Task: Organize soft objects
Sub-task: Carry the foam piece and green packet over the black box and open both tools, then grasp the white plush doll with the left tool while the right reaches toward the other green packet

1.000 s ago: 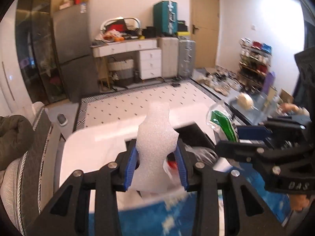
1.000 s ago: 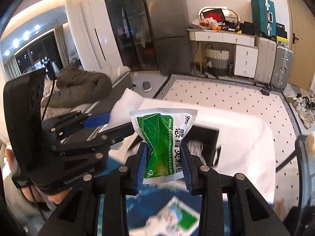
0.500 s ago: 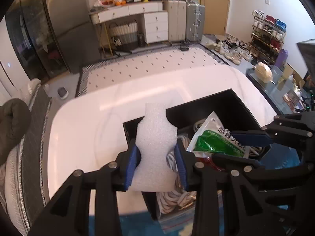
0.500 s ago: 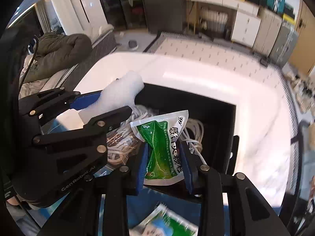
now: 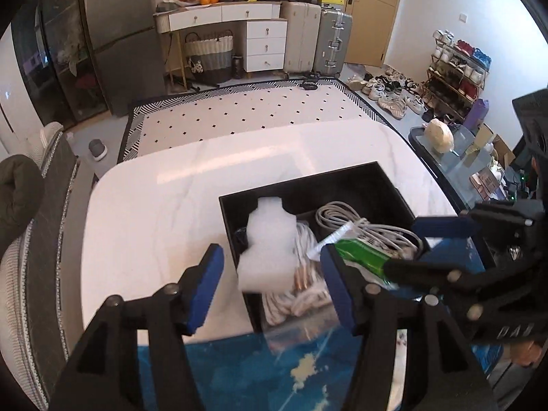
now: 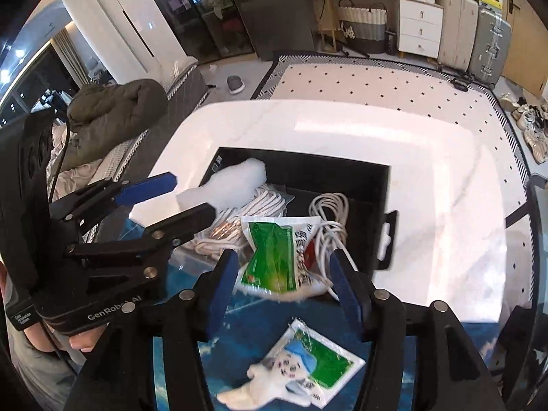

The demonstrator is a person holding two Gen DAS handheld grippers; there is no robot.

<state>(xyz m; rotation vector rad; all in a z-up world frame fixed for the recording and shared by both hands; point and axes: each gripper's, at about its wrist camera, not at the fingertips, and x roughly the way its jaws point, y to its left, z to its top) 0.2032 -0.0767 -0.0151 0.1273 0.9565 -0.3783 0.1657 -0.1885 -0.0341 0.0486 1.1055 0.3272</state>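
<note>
A black box stands on the white table and holds coiled white cables and rope. My left gripper is open; the white foam piece is free between its fingers, over the box's near left corner. My right gripper is open; the green and white packet lies loose over the box's near edge. The right gripper also shows in the left wrist view, the left one in the right wrist view.
A blue mat covers the table's near part, with a second green packet and a small white plush toy on it. The white table spreads left of and behind the box. A sofa with a dark jacket is at the left.
Both grippers moved down over the box and opened. The foam piece and the green packet were let go and are dropping into the box.
</note>
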